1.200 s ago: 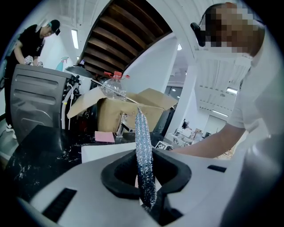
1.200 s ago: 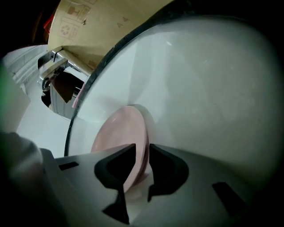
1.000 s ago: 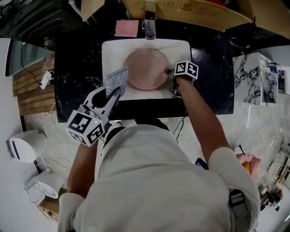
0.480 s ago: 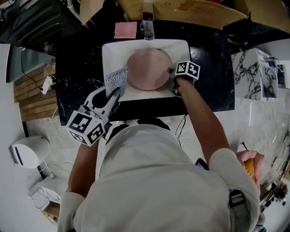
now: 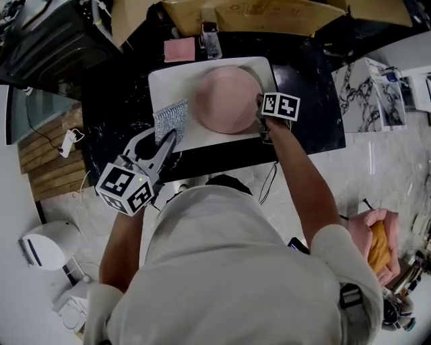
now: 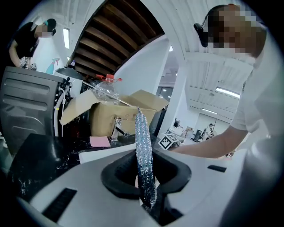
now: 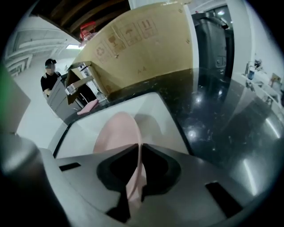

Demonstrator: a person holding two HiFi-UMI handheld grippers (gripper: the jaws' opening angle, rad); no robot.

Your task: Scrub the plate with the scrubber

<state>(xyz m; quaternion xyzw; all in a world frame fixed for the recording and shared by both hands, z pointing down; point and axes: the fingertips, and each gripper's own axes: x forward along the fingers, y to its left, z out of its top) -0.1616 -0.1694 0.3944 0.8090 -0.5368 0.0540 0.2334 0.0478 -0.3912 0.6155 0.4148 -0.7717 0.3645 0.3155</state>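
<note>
A pink plate (image 5: 229, 99) is held over the white sink (image 5: 168, 84), tilted up on its right edge. My right gripper (image 5: 261, 116) is shut on that edge; in the right gripper view the plate (image 7: 119, 135) runs edge-on between the jaws. My left gripper (image 5: 166, 138) is shut on a silvery mesh scrubber (image 5: 171, 118), which stands left of the plate and apart from it. In the left gripper view the scrubber (image 6: 143, 155) rises upright from my left gripper (image 6: 146, 195).
A faucet (image 5: 211, 40) stands at the sink's far rim, with a pink cloth (image 5: 179, 49) beside it on the black counter (image 5: 316, 101). Cardboard boxes (image 5: 256, 13) line the back. A marbled white box (image 5: 367, 94) sits at the right.
The plate has shifted slightly right and up with my right gripper. The scrubber stays in my left gripper at the sink's left side. The head view has tilted a little.
</note>
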